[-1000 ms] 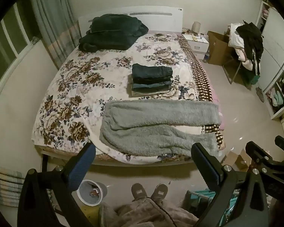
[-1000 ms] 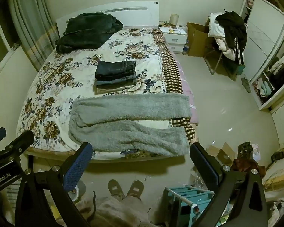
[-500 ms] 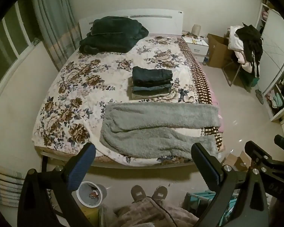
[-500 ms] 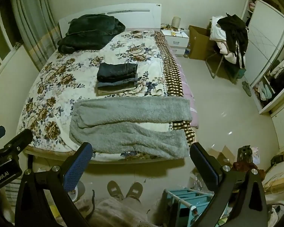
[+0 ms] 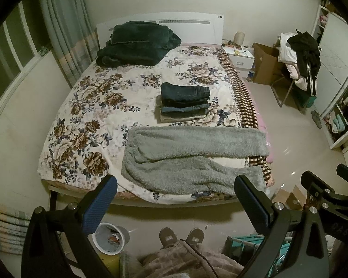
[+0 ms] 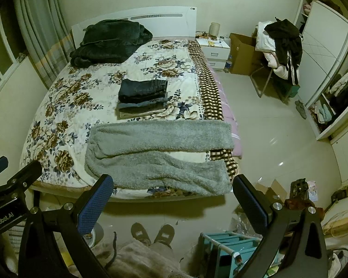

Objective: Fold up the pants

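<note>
Grey fleece pants (image 5: 192,157) (image 6: 160,153) lie spread flat across the foot of the bed, waist to the left, both legs running right and slightly splayed. My left gripper (image 5: 176,192) is open and empty, held high above the bed's foot edge. My right gripper (image 6: 174,190) is open and empty too, at about the same height, to the right of the left one. Neither touches the pants. The right gripper's body shows at the right edge of the left wrist view (image 5: 324,192).
A stack of folded jeans (image 5: 184,102) (image 6: 142,98) sits mid-bed behind the pants. A dark green blanket (image 5: 136,44) lies at the headboard. A bin (image 5: 110,238) and a teal rack (image 6: 229,247) stand on the floor by my feet (image 5: 181,236). A clothes-laden chair (image 6: 280,46) stands at right.
Both grippers have drifted slightly back and up, so the bed sits a little lower in both views. The pants have not moved. Both grippers stay open.
</note>
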Motion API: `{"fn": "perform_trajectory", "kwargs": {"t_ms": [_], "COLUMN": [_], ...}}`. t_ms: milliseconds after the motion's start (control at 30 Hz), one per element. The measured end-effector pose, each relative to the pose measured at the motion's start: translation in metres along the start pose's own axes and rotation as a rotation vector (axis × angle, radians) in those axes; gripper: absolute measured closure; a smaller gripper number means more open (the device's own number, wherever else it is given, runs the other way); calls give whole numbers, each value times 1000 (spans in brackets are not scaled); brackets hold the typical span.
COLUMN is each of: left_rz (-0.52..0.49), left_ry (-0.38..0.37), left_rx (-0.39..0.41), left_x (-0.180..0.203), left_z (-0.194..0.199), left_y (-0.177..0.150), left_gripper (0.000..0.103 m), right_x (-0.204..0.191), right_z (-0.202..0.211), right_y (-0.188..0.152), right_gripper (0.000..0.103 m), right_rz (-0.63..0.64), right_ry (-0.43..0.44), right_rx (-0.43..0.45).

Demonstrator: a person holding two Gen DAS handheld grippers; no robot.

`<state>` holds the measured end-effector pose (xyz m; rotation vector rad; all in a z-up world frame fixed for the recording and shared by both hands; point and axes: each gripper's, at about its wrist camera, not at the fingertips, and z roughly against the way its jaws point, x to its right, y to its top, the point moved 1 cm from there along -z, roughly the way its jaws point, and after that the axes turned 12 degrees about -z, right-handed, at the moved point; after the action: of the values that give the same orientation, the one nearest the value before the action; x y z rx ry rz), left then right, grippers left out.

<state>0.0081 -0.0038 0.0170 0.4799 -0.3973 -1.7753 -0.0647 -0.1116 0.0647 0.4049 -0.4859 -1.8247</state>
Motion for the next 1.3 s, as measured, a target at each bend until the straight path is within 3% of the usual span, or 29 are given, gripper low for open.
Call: {"fn": "perform_trajectory", "kwargs": {"t_ms": [1300], "left_rz": [8], "left_ry": [2], "left_rx": [22], "left_x": [-4], "left_z": [11], "left_y": [4], "left_gripper": [0], "right_x": [-10], "right_z": [21], "right_y": [12], "right_gripper": [0], "right_rz": [2], "right_ry": [20], "right_rx": [16]}}
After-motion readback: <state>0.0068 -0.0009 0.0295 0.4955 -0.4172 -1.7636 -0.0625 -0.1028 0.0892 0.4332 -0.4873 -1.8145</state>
